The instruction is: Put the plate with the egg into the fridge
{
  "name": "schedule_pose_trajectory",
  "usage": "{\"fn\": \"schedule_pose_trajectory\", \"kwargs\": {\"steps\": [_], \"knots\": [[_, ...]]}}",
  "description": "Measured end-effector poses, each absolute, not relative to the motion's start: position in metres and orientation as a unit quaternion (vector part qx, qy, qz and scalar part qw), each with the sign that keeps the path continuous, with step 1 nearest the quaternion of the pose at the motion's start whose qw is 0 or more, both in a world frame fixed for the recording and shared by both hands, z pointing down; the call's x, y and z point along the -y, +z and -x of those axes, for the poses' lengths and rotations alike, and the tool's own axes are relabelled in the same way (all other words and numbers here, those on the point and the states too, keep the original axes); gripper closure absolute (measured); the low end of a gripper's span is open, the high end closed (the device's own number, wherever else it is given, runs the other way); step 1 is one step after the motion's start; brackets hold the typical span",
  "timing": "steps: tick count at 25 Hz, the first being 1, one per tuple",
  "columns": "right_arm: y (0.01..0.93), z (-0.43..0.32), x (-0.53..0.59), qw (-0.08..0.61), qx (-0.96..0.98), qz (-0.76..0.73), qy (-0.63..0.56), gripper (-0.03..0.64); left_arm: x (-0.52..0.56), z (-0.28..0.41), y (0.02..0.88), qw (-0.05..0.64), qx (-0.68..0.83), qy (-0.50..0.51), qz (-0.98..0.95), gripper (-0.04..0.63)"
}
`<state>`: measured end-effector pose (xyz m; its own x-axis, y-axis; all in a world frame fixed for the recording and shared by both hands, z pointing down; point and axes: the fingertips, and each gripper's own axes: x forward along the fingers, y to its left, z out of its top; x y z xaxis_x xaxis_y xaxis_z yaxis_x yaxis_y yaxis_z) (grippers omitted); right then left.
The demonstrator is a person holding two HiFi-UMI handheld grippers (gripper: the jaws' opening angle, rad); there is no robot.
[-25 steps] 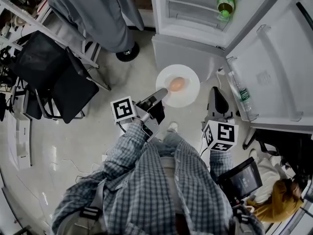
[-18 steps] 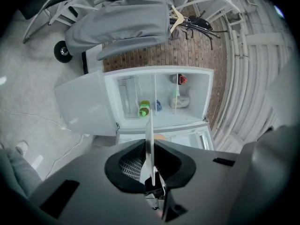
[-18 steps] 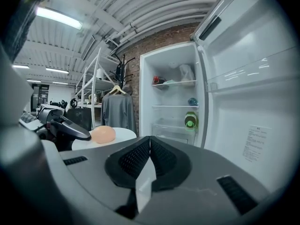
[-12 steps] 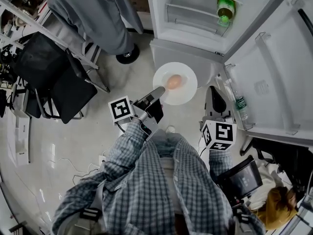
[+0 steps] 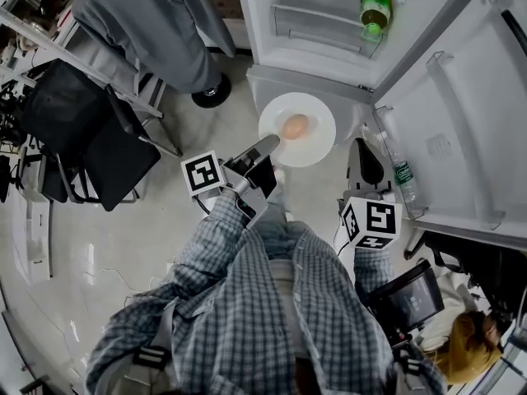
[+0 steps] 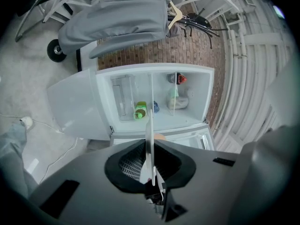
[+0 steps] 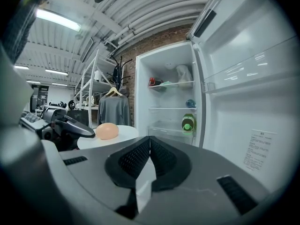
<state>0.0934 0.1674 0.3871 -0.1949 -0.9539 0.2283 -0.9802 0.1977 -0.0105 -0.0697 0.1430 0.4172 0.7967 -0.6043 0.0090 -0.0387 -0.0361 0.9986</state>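
A white plate (image 5: pixel 317 138) with a tan egg (image 5: pixel 296 126) on it hangs level in front of the open fridge (image 5: pixel 329 23). My left gripper (image 5: pixel 268 148) is shut on the plate's near-left rim; in the left gripper view the plate (image 6: pixel 149 139) shows edge-on between the jaws. My right gripper (image 5: pixel 365 163) is beside the plate on its right, jaws closed with nothing between them. From the right gripper view the egg (image 7: pixel 107 131) and plate (image 7: pixel 123 135) sit at the left, with the left gripper (image 7: pixel 70 124) clamped on them.
The fridge door (image 5: pixel 461 122) stands open at the right with a bottle (image 5: pixel 404 174) in its rack. A green bottle (image 5: pixel 375 6) lies on a fridge shelf. A black chair (image 5: pixel 90 130) and a clothes rack with a grey garment (image 5: pixel 156 23) stand at the left.
The plate with the egg has moved slightly up and forward toward the fridge with my left gripper. The right gripper has kept its place beside it.
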Motion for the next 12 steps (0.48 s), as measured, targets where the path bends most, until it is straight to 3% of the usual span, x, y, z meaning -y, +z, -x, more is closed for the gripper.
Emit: {"fn": "schedule_pose_trajectory", "kwargs": {"steps": [12], "knots": [[0.38,-0.093,-0.124,0.089,0.766,-0.634,0.055,0.611,-0.093,0.065,0.425,0.661,0.233,-0.217,-0.68,0.558]]}}
